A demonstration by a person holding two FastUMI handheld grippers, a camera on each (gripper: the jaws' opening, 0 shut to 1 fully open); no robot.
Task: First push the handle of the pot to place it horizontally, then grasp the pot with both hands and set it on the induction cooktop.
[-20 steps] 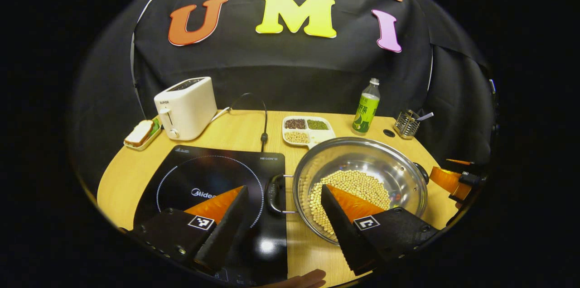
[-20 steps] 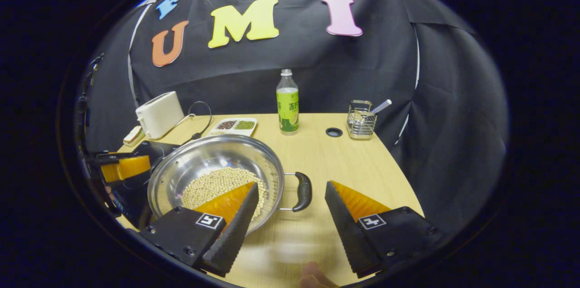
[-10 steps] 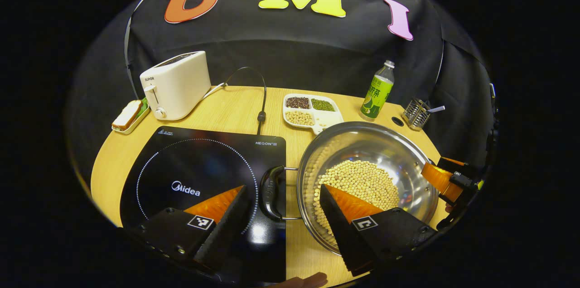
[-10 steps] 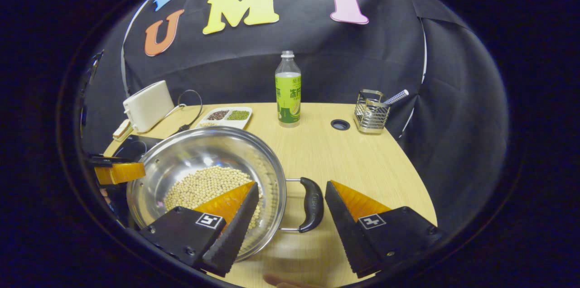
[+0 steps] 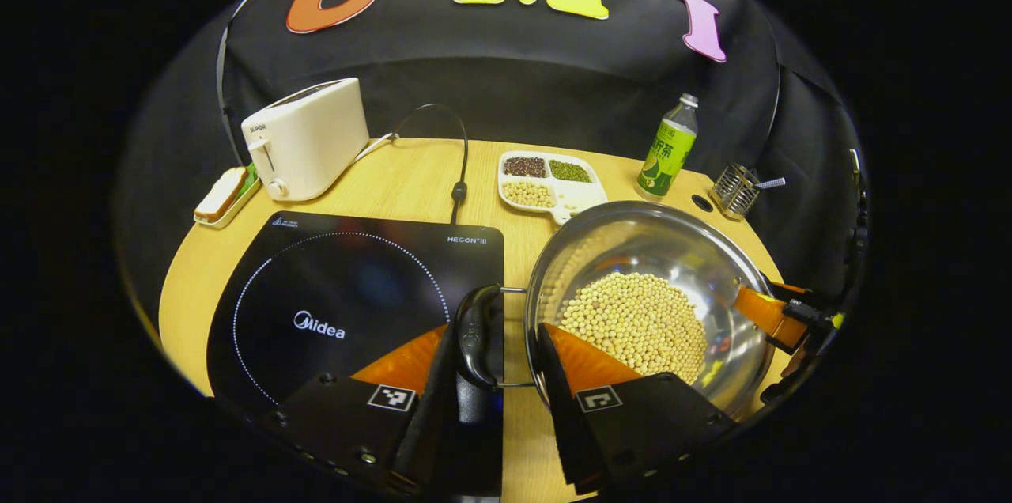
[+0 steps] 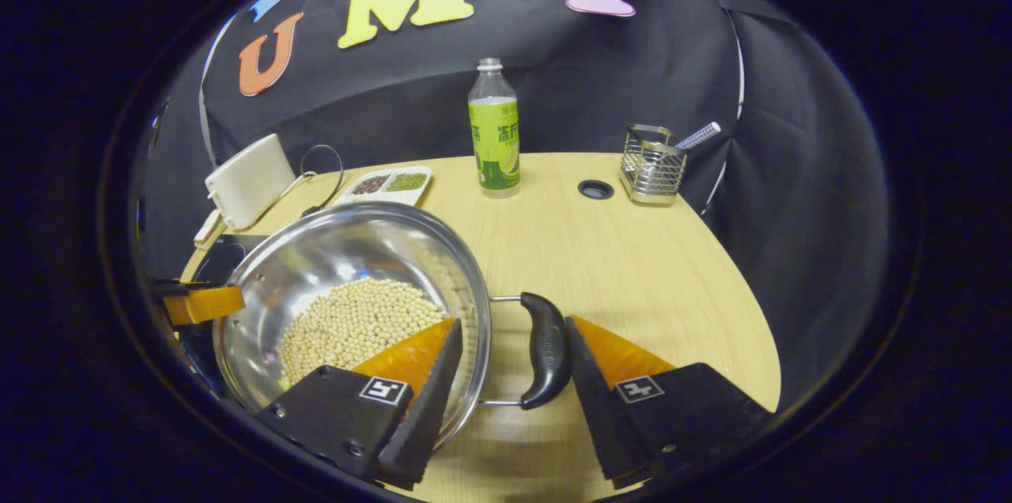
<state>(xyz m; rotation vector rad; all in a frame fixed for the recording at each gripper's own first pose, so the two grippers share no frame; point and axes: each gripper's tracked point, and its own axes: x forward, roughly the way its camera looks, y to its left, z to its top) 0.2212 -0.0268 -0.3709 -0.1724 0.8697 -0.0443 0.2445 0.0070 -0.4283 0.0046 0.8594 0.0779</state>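
Sitting on a pale wooden counter (image 6: 632, 266), a shiny round steel pot (image 5: 656, 250) holds a heap of pale yellow soybeans (image 5: 640, 321) and has a black looped handle on each side. In the left gripper view, the left gripper (image 5: 494, 345) straddles the pot's left handle (image 5: 474, 329), its fingers partly closed around the loop; whether both press on it cannot be told. This handle overhangs the right edge of a flat black induction cooktop (image 5: 348, 297), which lies just beside the pot. In the right gripper view, the right gripper (image 6: 514, 341) brackets the pot's right handle (image 6: 545, 349): the outer finger touches the handle, the inner finger reaches over the pot's rim above the beans. Farther back stand a white toaster (image 5: 304, 139), a white divided tray of beans (image 5: 549, 183), a green-labelled bottle (image 6: 494, 127) and a wire basket (image 6: 652, 167).
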